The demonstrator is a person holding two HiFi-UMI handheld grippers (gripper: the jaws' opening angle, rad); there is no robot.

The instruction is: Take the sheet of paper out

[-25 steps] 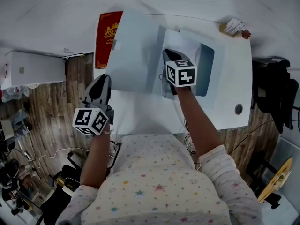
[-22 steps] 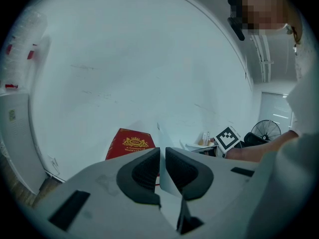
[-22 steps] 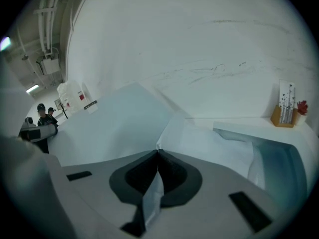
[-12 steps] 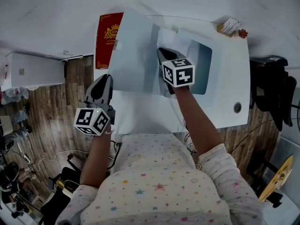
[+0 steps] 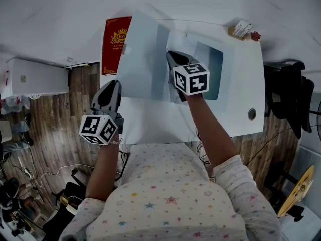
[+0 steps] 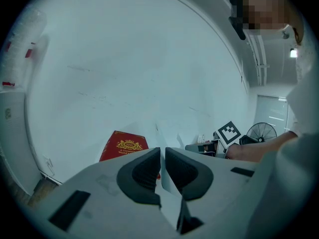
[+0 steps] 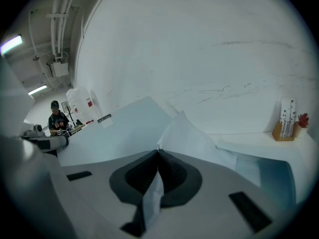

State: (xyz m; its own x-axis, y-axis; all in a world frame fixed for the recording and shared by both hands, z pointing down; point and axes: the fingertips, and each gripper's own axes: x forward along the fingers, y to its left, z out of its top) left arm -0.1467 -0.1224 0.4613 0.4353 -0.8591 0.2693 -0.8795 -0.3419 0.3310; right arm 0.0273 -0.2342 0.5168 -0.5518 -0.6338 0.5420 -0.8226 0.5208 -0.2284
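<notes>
Step in hand: as I judge it, I am drawing the sheet of paper [image 7: 192,133] out of the folder [image 5: 213,67] while my other gripper holds the cover [image 5: 143,54] open.
Right gripper [image 7: 158,153]: clenched on a near corner of the sheet. The white paper runs straight through the closed pads and out the back.
Left gripper [image 6: 162,151]: pinched shut on the cover's near-left edge, with a thin pale edge passing between its pads.
Sheet of paper: over the folder's open inside, just right of the raised cover. It bulges into a soft fold past my right jaws. I cannot tell how much of it sits inside the pocket.
Cover: lifted and leaning toward the folder's left side.
Red booklet [image 5: 116,44]: just beyond the folder's left edge, partly behind the cover.
Card stand [image 5: 242,29]: well apart from the folder, toward the far right corner of the surface [image 5: 241,99].
Doing it well: I should pull along the pocket's opening, not across it, so the fold flattens rather than creases. A steady left pinch keeps the cover from dropping onto the sheet.
Risk: with a grip on one corner only, a sideways tug could tear the paper or drag the folder.
</notes>
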